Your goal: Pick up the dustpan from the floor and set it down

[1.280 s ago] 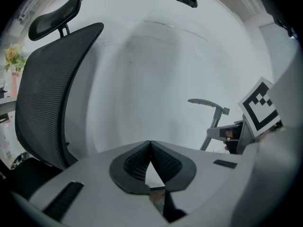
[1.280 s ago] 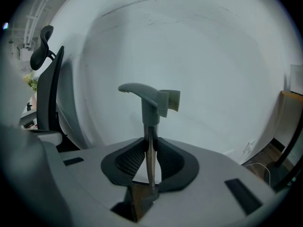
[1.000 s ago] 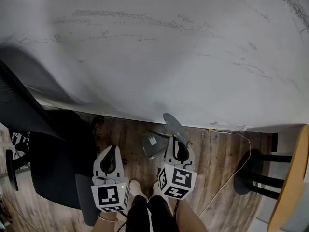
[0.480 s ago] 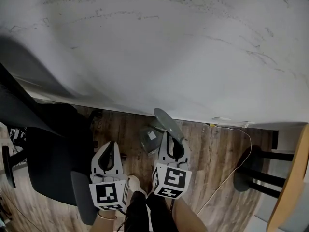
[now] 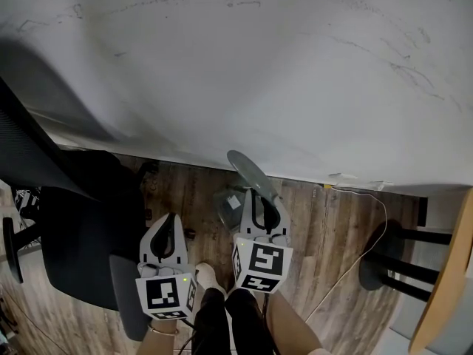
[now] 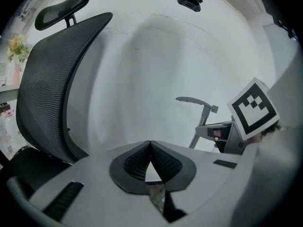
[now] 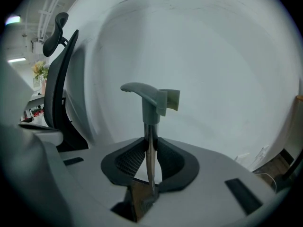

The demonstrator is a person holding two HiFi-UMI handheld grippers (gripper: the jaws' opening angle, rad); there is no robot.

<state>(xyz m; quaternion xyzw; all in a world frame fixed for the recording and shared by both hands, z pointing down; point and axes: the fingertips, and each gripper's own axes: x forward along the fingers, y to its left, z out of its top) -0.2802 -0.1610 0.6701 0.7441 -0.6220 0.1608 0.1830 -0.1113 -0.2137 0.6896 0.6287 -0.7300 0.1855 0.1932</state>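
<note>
- While the grey plastic dustpan (image 5: 247,172) hangs clear of the floor, it's pinched by a thin edge in the right gripper (image 5: 257,197), jaws clamped on it.
- Look at the line of it: the long axis runs straight out from those jaws toward the wall, rounded far end leading. What looks like the pan body, white label showing, is tucked low at the gripper's left side.
- So the right hand owns this one. Setting it down should mean lowering along that same line, I'd say.
- The left gripper (image 5: 172,222) sits just beside, jaws closed together on nothing, and it's the farther of the two from the dustpan.
- Underneath is a brown wood-plank floor (image 5: 325,228), with open boards below the pan.
- Ahead stands a scuffed white wall (image 5: 259,72). A black mesh office chair (image 5: 81,242) is at the left, and a thin white cable (image 5: 355,235) trails at the right.
</note>
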